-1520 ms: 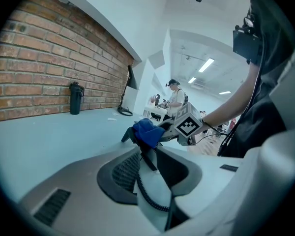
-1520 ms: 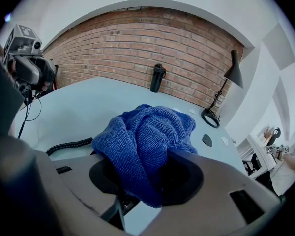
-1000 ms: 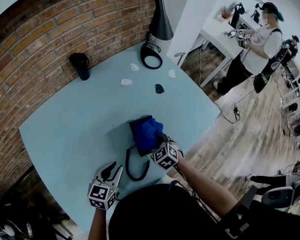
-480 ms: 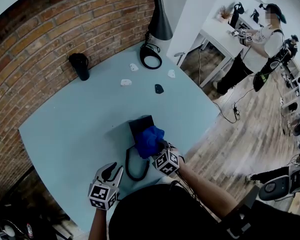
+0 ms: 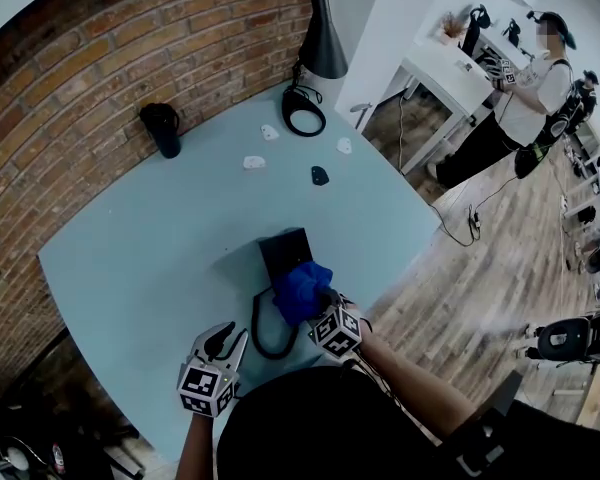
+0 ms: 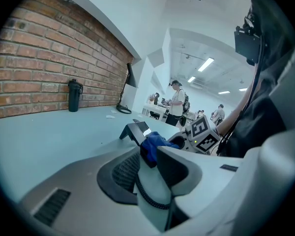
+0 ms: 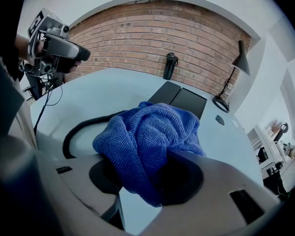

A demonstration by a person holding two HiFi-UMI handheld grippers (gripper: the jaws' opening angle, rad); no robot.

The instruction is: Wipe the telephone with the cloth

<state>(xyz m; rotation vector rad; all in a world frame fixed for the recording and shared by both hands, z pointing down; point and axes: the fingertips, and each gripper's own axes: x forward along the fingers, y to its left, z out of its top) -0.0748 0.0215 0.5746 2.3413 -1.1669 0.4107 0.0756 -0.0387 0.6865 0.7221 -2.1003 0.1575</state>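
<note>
A black telephone lies on the pale blue table, with its coiled cord looping toward me. My right gripper is shut on a bunched blue cloth, which rests on the telephone's near end. The right gripper view shows the cloth filling the jaws, with the telephone beyond it and the cord at left. My left gripper stands open to the left of the cord, apart from the telephone. In its own view, the left gripper faces the telephone and cloth.
A black bottle stands by the brick wall. A black lamp with a ring base is at the far corner. Small white pieces and a dark one lie nearby. A person stands by a white desk beyond.
My right gripper has dragged the cloth toward me along the telephone, uncovering more of its far end. The left gripper has stayed put.
</note>
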